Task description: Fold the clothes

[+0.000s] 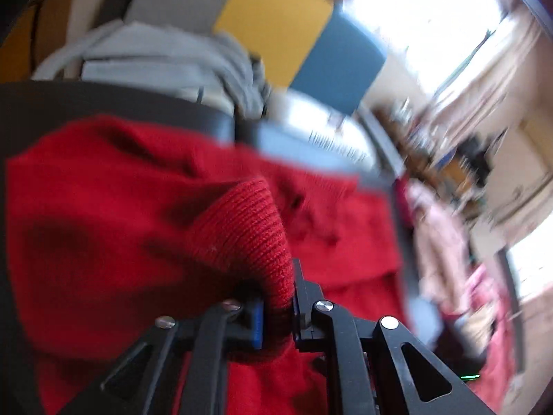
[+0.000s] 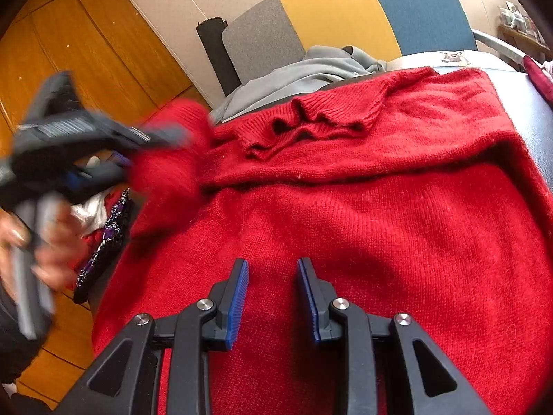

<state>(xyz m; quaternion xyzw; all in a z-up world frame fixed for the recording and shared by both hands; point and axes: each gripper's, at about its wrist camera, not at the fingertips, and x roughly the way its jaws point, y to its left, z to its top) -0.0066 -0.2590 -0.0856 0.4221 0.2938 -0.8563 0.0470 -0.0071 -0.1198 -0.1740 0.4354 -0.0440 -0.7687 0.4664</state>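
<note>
Yellow, blue and grey panels back the worktop (image 2: 539, 110), where the red sweater (image 2: 380, 214) lies just ahead of the empty, parted right tongs (image 2: 273, 297). The left tongs (image 1: 278, 306) pinch its ribbed cuff (image 1: 255, 228). Sleeve-folding seems underway; next, lay it across the body.

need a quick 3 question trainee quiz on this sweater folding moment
1. True or false: the right hand-held gripper is clamped on the red sweater.
2. What does the left hand-held gripper hold? A. grey garment B. ribbed red sweater cuff C. nothing
3. Fill in: a ____ garment lies beyond the sweater's collar.

Key: 1 false, its jaws stand apart with nothing between them. 2 B. 3 grey.
</note>
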